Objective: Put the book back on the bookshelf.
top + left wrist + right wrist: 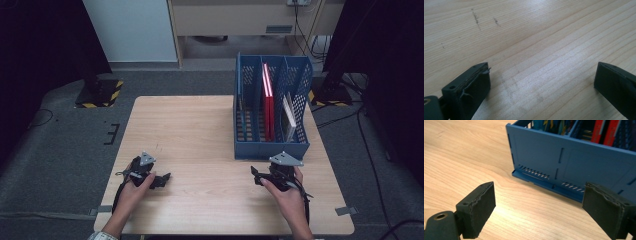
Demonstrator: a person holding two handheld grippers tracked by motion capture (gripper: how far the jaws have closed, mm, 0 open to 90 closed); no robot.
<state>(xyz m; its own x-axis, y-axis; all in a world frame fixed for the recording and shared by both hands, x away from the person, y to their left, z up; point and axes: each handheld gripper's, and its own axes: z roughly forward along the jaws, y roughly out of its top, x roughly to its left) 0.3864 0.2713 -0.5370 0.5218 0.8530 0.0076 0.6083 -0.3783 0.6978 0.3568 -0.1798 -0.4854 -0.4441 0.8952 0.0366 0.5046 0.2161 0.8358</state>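
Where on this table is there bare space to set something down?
The wooden table is bare left of the blue plastic file rack, and between the left gripper and right gripper. The back right corner is crowded by the rack.

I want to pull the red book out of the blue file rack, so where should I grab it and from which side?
Grip the red book by its top edge, coming from above. It stands upright in the middle compartment of the blue file rack, whose walls cover its sides and lower part; the top seems the free part. The open right tool is nearest.
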